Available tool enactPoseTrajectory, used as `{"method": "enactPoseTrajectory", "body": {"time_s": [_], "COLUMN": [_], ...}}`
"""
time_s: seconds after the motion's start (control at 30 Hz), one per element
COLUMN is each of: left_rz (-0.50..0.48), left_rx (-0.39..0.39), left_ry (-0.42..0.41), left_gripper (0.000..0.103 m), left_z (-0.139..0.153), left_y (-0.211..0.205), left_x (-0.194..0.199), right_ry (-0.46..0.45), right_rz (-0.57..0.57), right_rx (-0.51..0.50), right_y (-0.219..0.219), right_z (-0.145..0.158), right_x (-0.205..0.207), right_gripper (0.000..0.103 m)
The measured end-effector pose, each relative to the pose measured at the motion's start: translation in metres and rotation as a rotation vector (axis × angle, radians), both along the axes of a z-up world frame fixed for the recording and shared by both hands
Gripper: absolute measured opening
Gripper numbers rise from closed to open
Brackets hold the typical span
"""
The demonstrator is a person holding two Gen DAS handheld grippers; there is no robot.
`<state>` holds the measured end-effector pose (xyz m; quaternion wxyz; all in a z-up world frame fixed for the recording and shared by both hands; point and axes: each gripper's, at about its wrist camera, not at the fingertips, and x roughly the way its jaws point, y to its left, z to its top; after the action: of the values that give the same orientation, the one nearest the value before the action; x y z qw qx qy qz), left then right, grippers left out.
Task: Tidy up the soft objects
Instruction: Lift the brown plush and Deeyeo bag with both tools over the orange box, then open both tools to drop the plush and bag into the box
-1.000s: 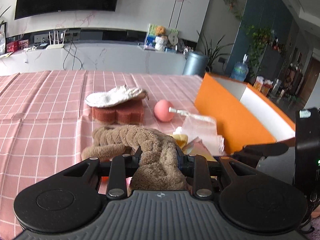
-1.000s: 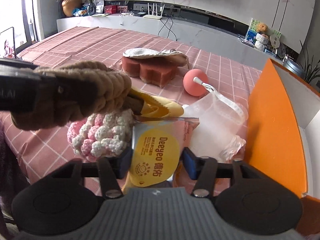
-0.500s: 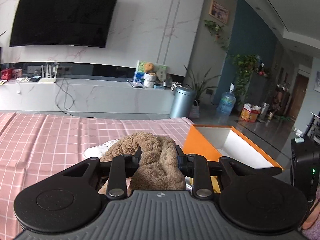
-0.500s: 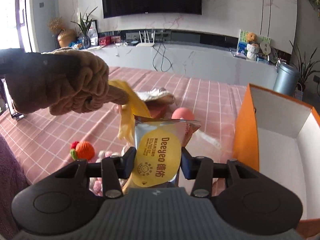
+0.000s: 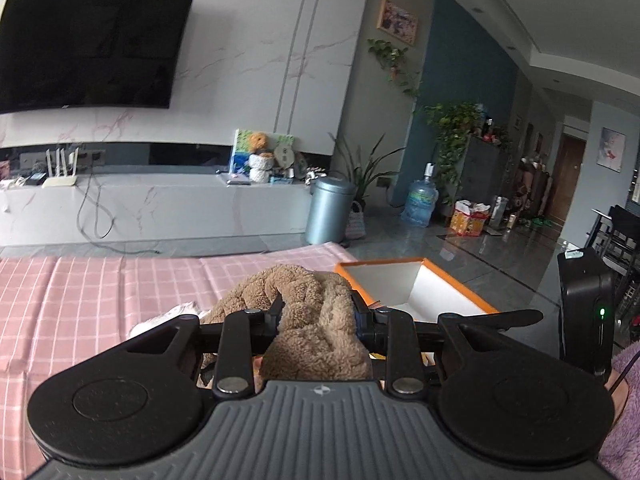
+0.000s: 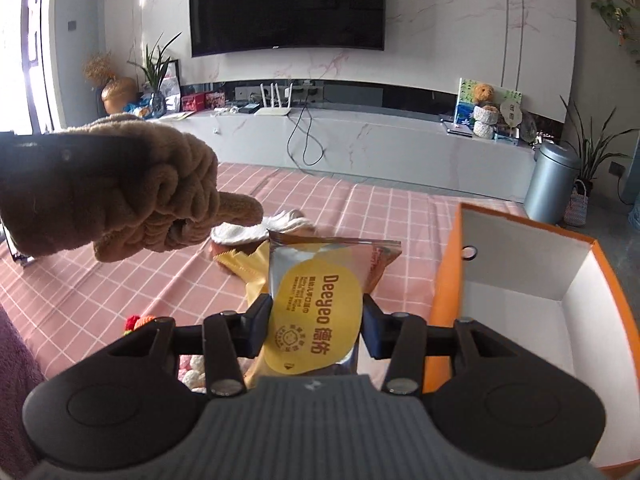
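Marble wall (image 6: 460,20); black TV (image 6: 286,4); long white console (image 6: 360,136); grey bin (image 5: 330,210); potted plants (image 5: 454,120); glossy grey floor (image 5: 460,240); daylight from the window (image 6: 32,40).

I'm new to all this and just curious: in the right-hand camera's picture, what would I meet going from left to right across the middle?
Brown braided plush held up in the left gripper → white cloth pad on the pink tablecloth → Deeyeo wipes packet in the right gripper → orange box, open, white inside.
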<state>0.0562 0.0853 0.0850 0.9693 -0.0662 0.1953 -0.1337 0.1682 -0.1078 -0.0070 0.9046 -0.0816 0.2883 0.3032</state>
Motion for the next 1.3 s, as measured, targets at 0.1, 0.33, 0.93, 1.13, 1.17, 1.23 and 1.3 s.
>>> {"method": "enactPoseTrajectory", "body": {"time_s": [0.1, 0.33, 0.93, 1.13, 1.17, 1.23, 1.3], "left_rz": [-0.047, -0.163, -0.416, -0.390, -0.394, -0.404, -0.412], "left_rx": [-0.006, -0.017, 0.213, 0.231, 0.245, 0.269, 0.295], "left_ry": [-0.019, -0.040, 0.258, 0.389, 0.400, 0.425, 0.439], "left_gripper": [0.033, 0.033, 0.033, 0.034, 0.035, 0.035, 0.036], "left_z": [0.008, 0.010, -0.063, -0.076, -0.078, -0.080, -0.083], "left_y": [-0.016, -0.065, -0.188, -0.192, -0.193, -0.194, -0.196], "left_x": [0.011, 0.044, 0.117, 0.126, 0.126, 0.130, 0.133], "right_ry": [-0.005, 0.021, 0.188, 0.233, 0.240, 0.251, 0.260], "right_rz": [-0.021, -0.121, -0.227, -0.174, -0.162, -0.135, -0.112], "right_rx": [0.016, 0.027, -0.168, -0.240, -0.254, -0.279, -0.304], "right_y": [-0.019, -0.077, -0.166, -0.158, -0.156, -0.152, -0.148], "right_z": [0.016, 0.040, -0.014, -0.034, -0.037, -0.043, -0.048], "right_x": [0.004, 0.022, 0.081, 0.102, 0.105, 0.110, 0.112], "right_gripper": [0.046, 0.046, 0.046, 0.046, 0.046, 0.047, 0.047]}}
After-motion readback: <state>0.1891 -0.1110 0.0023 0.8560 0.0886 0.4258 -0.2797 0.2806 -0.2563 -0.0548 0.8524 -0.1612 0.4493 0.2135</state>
